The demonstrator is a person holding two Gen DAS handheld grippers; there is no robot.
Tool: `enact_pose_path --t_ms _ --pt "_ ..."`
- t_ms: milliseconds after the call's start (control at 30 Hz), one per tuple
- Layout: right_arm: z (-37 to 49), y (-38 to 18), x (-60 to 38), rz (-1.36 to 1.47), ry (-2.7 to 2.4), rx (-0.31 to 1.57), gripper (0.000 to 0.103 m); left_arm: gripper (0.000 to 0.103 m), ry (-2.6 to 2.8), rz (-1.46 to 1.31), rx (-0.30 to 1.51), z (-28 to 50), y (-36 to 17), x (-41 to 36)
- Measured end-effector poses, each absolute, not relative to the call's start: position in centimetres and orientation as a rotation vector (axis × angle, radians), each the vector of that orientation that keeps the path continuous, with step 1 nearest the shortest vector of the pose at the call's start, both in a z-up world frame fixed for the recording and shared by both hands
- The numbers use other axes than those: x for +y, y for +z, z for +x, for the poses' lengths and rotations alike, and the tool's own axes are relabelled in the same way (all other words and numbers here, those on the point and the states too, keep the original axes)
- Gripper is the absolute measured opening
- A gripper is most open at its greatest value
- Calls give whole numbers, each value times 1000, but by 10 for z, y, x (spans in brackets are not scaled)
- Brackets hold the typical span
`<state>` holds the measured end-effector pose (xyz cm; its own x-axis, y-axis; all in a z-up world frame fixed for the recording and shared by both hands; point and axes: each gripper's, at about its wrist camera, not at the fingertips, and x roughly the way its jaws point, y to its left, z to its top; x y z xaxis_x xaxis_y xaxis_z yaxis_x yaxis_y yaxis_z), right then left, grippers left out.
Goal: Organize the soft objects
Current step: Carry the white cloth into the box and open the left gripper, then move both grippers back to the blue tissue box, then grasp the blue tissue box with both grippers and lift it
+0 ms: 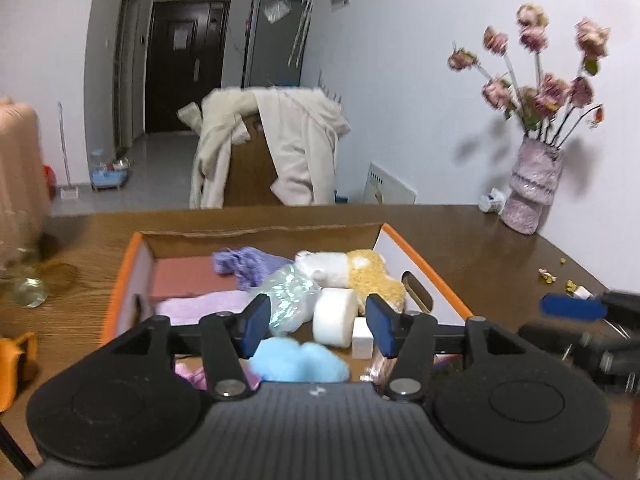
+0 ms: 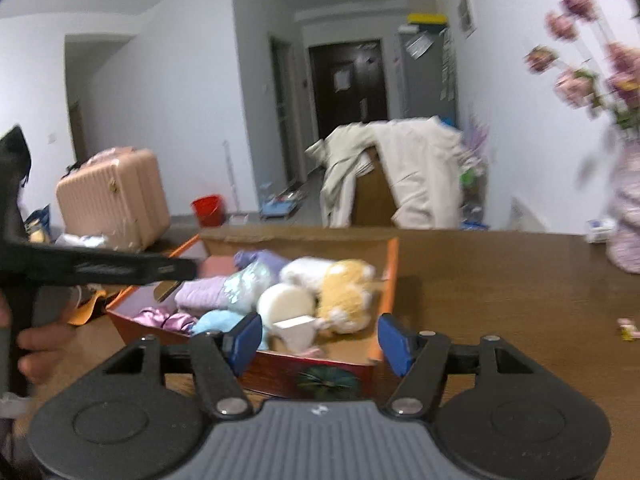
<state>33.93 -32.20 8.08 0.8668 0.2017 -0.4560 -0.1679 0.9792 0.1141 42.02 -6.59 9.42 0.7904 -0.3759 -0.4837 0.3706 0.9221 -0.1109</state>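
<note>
The left gripper [image 1: 316, 322] hangs over the near edge of the orange-rimmed cardboard box [image 1: 424, 258], its jaws apart and holding nothing. The right gripper [image 2: 318, 338] waits just off the box's near right corner, its jaws likewise apart and empty. The soft things are already heaped in the box: a yellow-and-white plush toy [image 1: 360, 272], a white foam cylinder [image 1: 334, 314], a fluffy blue ball [image 1: 298, 360], a crinkled iridescent bag [image 1: 292, 294], a purple knitted piece [image 1: 244, 264] and a lilac folded cloth [image 1: 200, 306].

The pile sits high and loose, so a careless reach could snag the bag or nudge the foam cylinder and the small white block [image 1: 362, 338] over the low near wall. The two grippers are also close together, and may collide.

The brown wooden bench [image 1: 500, 248] carries a pink ceramic vase of dried roses [image 1: 534, 188] at far right, which a wide swing might topple. Behind, a cream coat is draped over a chair [image 1: 288, 140], with a dark door [image 1: 186, 64] down the hallway.
</note>
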Motion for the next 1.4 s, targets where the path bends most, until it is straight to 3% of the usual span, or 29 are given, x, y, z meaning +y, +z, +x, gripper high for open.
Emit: enact_pose_path --t_ms 200,567,1000,1100,1167,1300,1400 --pt "280 93 -336 86 159 455 69 68 -372 10 444 340 113 -39" --pt "204 61 -318 185 223 504 70 74 -340 -54 477 217 77 -20" --pt "193 39 -322 242 226 531 70 74 -374 -48 524 222 57 -47" --pt "212 32 -328 257 223 538 69 72 -418 -57 540 249 48 -67" --pt "230 24 -333 280 224 550 68 64 -438 -85 574 273 40 -79" --pt "272 6 -341 327 224 589 57 49 -476 -134 627 320 21 -100" --pt "306 -7 -345 373 243 611 49 44 -491 -175 657 355 9 -110"
